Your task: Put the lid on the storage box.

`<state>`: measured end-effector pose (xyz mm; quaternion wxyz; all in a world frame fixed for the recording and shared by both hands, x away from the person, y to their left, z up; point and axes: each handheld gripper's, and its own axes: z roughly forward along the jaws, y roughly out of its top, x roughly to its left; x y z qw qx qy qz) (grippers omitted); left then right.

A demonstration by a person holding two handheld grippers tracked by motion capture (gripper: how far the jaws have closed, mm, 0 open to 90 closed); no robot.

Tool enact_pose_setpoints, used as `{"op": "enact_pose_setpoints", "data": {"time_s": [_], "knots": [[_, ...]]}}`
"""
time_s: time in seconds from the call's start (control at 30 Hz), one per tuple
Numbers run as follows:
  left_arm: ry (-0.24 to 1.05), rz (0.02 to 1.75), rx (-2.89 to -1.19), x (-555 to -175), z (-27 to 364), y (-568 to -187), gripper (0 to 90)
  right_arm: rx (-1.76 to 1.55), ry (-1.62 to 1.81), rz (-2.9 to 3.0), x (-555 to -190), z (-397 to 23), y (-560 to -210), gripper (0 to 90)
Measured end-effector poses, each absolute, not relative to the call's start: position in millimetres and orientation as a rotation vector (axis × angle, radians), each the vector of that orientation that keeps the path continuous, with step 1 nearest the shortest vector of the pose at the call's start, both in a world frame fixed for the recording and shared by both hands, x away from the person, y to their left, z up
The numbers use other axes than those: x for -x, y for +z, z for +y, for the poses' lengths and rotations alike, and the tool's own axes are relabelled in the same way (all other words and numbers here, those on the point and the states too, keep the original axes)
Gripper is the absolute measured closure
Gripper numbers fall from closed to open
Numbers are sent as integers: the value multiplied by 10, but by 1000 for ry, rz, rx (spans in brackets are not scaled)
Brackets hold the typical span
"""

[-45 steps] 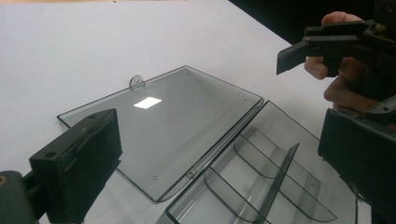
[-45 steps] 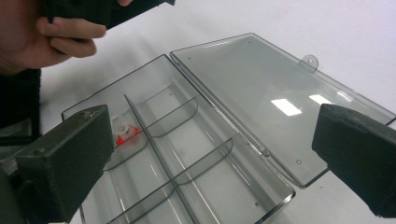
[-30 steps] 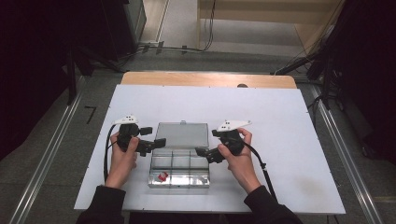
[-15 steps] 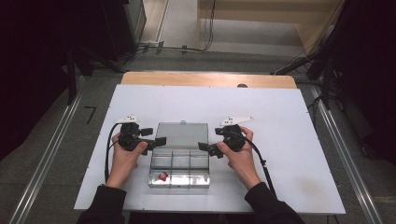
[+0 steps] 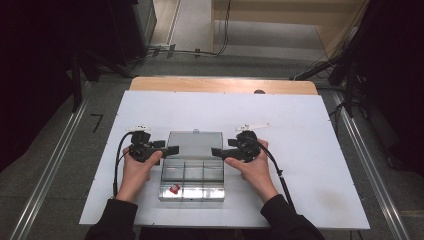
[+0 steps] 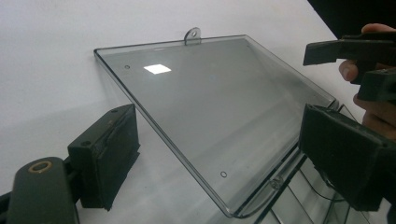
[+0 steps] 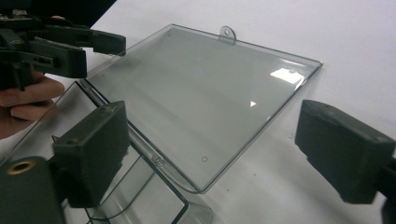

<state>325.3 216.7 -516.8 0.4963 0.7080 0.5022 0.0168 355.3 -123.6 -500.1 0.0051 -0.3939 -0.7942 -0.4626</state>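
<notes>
A clear plastic compartment box (image 5: 191, 198) sits on the white table (image 5: 310, 150), its lid (image 5: 195, 142) swung open and lying flat behind it. A small red piece (image 5: 174, 189) rests in the front left compartment. My left gripper (image 5: 170, 149) reaches in from the left at the lid's hinge end. In the left gripper view the lid (image 6: 205, 93) has its near corner between the jaws of my left gripper (image 6: 224, 149). Those jaws have just been closing, pads clear of the plastic. My right gripper (image 5: 216, 151) mirrors it; its jaws, also just closing, straddle the lid (image 7: 201, 88) untouched.
A wooden strip (image 5: 220, 85) borders the table's far edge. Floor rails run along both sides, and cables lie on the floor behind. The other gripper shows across the lid in each gripper view, as with the left gripper (image 7: 93, 51).
My right gripper has shifted a little farther up the table, toward the lid's hinge end. The left hand has hardly moved. The box and lid lie as before.
</notes>
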Motion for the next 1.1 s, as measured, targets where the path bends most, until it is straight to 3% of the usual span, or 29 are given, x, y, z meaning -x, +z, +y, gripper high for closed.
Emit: {"op": "enact_pose_setpoints", "data": {"time_s": [1.1], "knots": [[-1,1302,-1667,-3273,2111,-5251,402,1336,-1350,-2393,-3591,-1141,-5163,363]]}}
